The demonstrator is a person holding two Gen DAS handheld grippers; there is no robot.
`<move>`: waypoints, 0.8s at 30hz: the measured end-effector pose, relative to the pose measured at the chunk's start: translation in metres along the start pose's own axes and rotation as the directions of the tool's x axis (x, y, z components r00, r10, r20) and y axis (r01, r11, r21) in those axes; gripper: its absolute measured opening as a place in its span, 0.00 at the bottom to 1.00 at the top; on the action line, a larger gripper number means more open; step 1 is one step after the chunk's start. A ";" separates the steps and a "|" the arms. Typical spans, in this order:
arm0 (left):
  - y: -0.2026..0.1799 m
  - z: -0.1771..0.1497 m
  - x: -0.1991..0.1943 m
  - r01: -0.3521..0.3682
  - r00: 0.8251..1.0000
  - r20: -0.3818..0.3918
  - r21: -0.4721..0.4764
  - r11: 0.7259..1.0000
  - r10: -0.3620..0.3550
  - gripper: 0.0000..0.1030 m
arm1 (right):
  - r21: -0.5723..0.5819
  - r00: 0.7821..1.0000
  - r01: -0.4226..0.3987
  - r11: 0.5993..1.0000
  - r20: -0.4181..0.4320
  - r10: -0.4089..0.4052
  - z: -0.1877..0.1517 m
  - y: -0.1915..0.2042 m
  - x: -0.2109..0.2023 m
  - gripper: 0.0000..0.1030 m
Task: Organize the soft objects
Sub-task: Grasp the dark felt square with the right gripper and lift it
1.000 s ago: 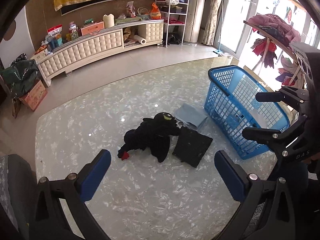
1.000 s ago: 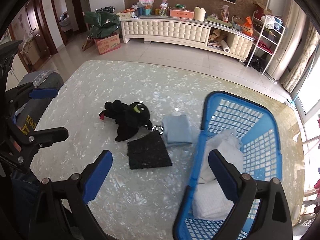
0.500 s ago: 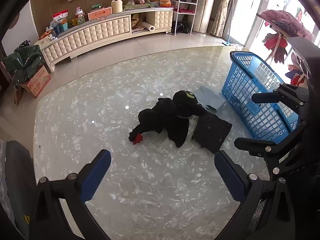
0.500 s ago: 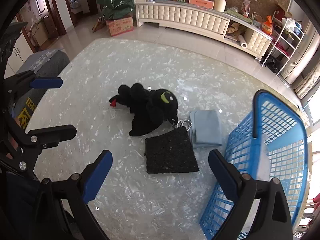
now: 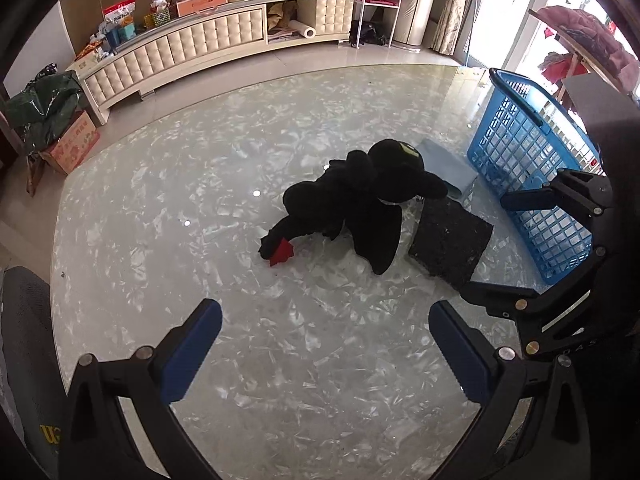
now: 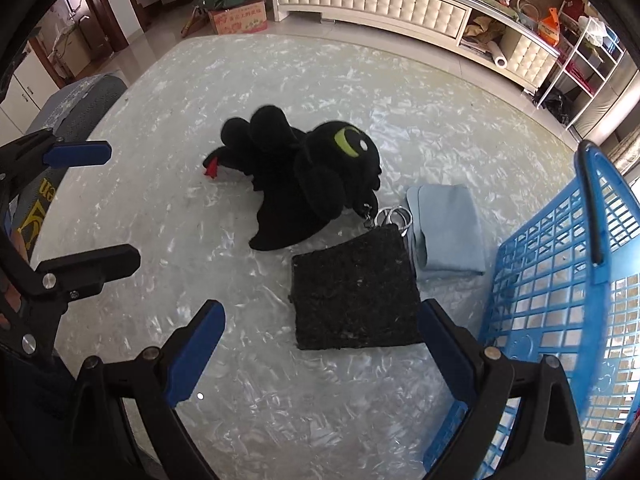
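A black plush dragon (image 5: 360, 196) (image 6: 308, 184) with a green eye and a red tail tip lies mid-table. Beside it lie a black square pad (image 5: 450, 242) (image 6: 354, 294) and a folded light-blue cloth (image 5: 446, 162) (image 6: 446, 234). A blue plastic basket (image 5: 524, 168) (image 6: 560, 312) stands to the right of them. My left gripper (image 5: 324, 354) hovers open, short of the plush. My right gripper (image 6: 320, 350) is open too, just short of the black pad's near edge. Each gripper shows in the other's view, the right gripper (image 5: 532, 248) and the left gripper (image 6: 86, 204), both empty.
The marbled glass table (image 5: 200, 208) (image 6: 160, 128) has bare room left of the plush. A chair back (image 5: 24, 360) (image 6: 76, 100) stands at its left edge. Beyond the table are a long white cabinet (image 5: 188, 46), a cardboard box (image 5: 74, 142) and a white shelf rack (image 6: 584, 64).
Both grippers have come lower and closer to the objects. The right view has swung left off the basket's inside toward the black pad. Nothing on the table moved.
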State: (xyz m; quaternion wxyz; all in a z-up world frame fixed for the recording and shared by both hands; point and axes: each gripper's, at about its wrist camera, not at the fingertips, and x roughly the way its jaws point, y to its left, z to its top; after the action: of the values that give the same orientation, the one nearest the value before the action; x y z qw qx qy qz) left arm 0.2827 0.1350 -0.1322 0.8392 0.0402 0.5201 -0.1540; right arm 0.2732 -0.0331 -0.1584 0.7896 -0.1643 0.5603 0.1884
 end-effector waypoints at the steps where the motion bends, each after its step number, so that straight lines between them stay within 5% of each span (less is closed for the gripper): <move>1: -0.001 0.000 0.004 -0.004 1.000 -0.004 0.003 1.000 0.004 1.00 | 0.004 1.000 0.004 1.000 -0.005 -0.004 0.000 -0.001 0.004 0.94; 16: -0.001 0.000 0.042 0.002 0.998 -0.055 0.014 1.000 -0.001 1.00 | 0.136 0.997 0.009 0.991 -0.083 0.002 -0.005 -0.031 0.059 0.94; 24: -0.003 0.002 0.048 0.016 0.998 -0.057 0.023 1.000 -0.015 1.00 | 0.102 0.997 0.044 0.994 -0.072 -0.037 -0.007 -0.027 0.068 0.92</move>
State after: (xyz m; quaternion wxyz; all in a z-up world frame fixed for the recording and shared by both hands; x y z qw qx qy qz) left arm 0.3032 0.1214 -0.1735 0.8222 0.0502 0.5423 -0.1654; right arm 0.3011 -0.0524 -0.2239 0.7805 -0.1412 0.5934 0.1373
